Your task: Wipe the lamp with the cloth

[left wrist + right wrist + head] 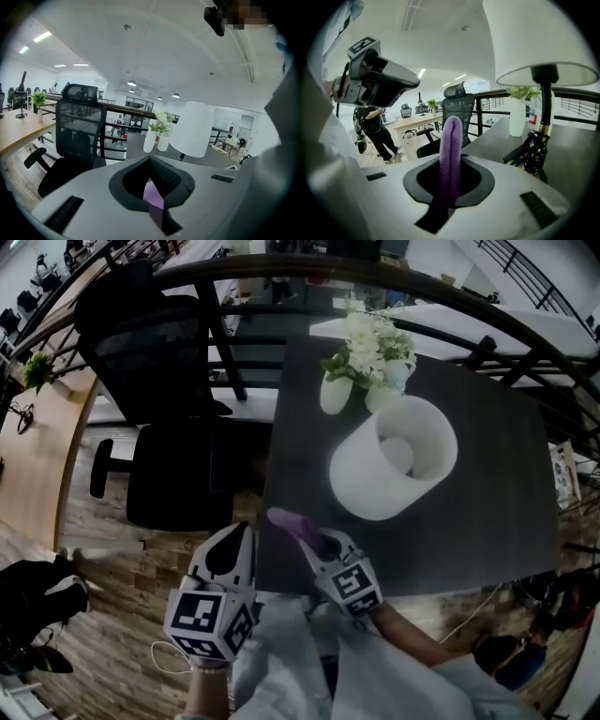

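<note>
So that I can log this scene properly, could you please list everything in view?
white cylindrical-shade lamp: one, white, middle of table
dark grey rectangular table: one, dark grey, under lamp
white ceramic vases holding white flowers: two, white, behind lamp
black mesh office chair: one, black, left of table
light wooden desk: one, tan, far left
purple folded cloth: one, purple, clamped in right claw
left claw: one, grey, jaws together
right claw: one, grey, holding cloth

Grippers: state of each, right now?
Left gripper: closed; purple patch inside, unclear what.
Right gripper: closed on the purple cloth.
</note>
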`<state>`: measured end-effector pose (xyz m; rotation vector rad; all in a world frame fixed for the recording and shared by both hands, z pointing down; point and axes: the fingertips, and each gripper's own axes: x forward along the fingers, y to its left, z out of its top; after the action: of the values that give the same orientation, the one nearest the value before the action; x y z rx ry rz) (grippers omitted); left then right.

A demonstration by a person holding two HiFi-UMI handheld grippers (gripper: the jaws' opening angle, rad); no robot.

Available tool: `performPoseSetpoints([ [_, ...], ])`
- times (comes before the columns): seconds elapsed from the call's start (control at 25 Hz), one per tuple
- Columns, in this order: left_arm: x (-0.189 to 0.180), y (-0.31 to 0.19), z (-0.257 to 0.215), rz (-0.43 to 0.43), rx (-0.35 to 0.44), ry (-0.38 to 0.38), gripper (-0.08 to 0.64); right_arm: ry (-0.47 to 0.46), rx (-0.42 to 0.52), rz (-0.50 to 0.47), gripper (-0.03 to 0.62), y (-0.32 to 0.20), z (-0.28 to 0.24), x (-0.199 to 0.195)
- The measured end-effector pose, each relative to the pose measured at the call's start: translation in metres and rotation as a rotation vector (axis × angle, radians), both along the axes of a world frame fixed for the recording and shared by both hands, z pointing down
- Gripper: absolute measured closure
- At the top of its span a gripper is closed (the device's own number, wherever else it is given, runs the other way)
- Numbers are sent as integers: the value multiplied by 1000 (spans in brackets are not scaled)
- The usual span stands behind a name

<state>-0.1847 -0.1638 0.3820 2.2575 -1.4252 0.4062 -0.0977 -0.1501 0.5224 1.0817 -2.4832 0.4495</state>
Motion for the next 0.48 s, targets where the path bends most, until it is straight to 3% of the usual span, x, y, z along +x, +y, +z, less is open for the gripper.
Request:
performPoseSetpoints([
  [0.28,-7,-3,0,-5,-4,0,549,110,6,307,541,-41,17,29],
  [0.48,2,-6,3,32,-6,6,549,121,-15,424,541,-40,14,66],
])
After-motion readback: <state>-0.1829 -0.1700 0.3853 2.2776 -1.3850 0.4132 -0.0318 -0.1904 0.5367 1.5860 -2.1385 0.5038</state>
